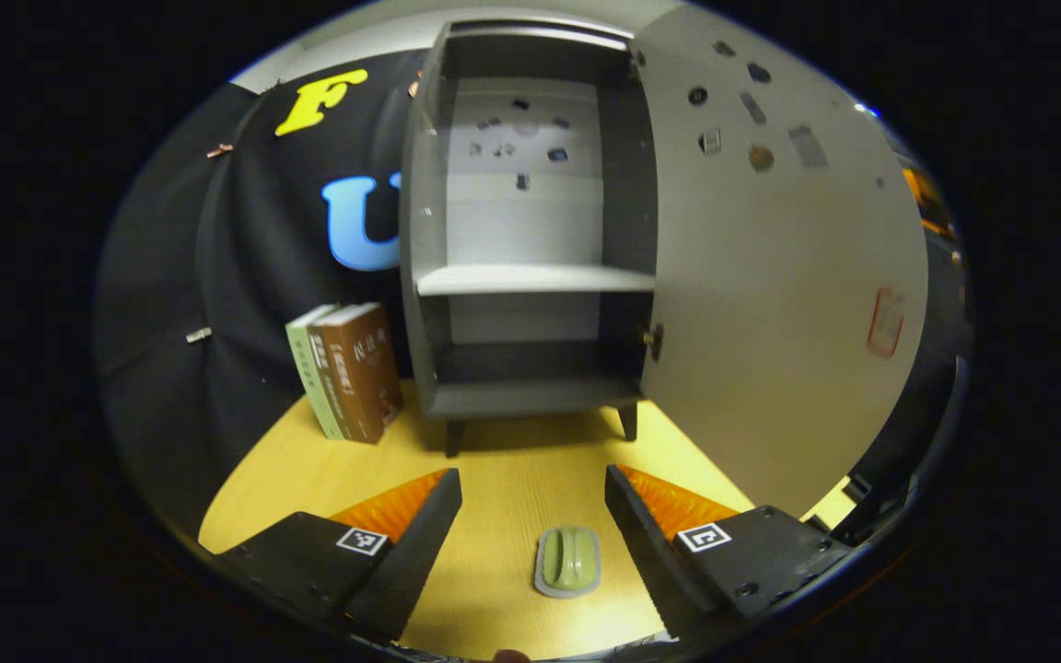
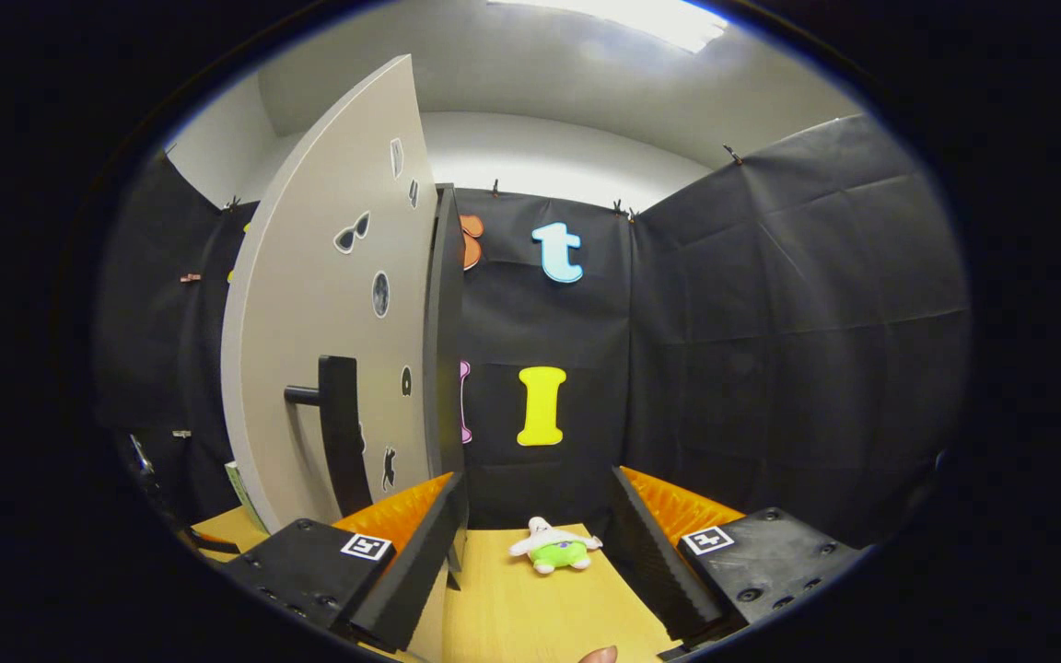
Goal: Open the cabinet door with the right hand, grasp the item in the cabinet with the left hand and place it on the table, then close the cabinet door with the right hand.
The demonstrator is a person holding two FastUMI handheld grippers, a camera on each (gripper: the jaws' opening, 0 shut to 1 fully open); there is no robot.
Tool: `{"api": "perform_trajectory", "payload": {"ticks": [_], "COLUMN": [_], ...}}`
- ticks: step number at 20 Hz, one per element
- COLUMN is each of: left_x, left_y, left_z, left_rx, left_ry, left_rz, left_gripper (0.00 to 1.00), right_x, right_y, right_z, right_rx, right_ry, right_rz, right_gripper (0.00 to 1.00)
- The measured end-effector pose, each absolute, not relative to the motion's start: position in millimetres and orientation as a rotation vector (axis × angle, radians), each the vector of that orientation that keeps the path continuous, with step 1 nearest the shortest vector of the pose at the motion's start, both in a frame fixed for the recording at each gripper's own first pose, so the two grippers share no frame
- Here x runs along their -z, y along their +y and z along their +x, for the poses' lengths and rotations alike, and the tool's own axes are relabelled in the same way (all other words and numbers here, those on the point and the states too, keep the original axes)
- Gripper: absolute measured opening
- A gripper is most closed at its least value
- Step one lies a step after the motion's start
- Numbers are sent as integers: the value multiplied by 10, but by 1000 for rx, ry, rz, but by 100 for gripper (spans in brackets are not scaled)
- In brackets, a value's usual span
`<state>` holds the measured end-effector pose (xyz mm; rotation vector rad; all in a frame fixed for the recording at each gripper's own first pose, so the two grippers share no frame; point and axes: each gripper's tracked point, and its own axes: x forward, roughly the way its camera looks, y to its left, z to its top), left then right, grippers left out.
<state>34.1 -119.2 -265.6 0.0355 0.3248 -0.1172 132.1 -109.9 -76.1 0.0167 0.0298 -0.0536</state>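
Item: green oval piece [image 1: 567,560] lying on the yellow table [image 1: 512,479], near, between the left gripper's fingers, untouched.
Left gripper [image 1: 533,516]: released, jaws apart.
Right gripper [image 2: 538,520]: released, grasping nothing.
Cabinet [image 1: 530,276]: far; door [image 1: 770,276] swung right, open.
Handle [image 2: 337,433]: left of right gripper.

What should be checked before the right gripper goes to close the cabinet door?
1. Item out of the cabinet: ok, both shelves look bare.
2. Green item resting on the table: ok.
3. Left gripper released: ok, open, fingers apart from the item.
4. Right gripper free: ok, open, holding nothing.
5. Door with its handle reachable: ok, swung wide, handle just left of the fingers.
6. Door's swing path unobstructed: cannot tell.
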Motion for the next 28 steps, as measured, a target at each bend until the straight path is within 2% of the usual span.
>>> {"api": "perform_trajectory", "payload": {"ticks": [6,11,20,28], "left_x": [1563,1037,968,875], "left_y": [-686,-393,-55,42], "left_z": [101,-24,-115,-185], "left_rx": [43,44,82,99], "left_ry": [179,130,127,116], "left_rz": [69,62,60,64], "left_gripper": [99,99,98,99], "right_x": [692,718,693,759], "right_y": [-1060,-900,-656,-68], "right_z": [1237,1262,1242,1173], "right_rx": [88,76,93,67], "right_ry": [37,71,50,40], "right_rz": [12,102,62,108], "right_gripper": [98,98,97,97]}}
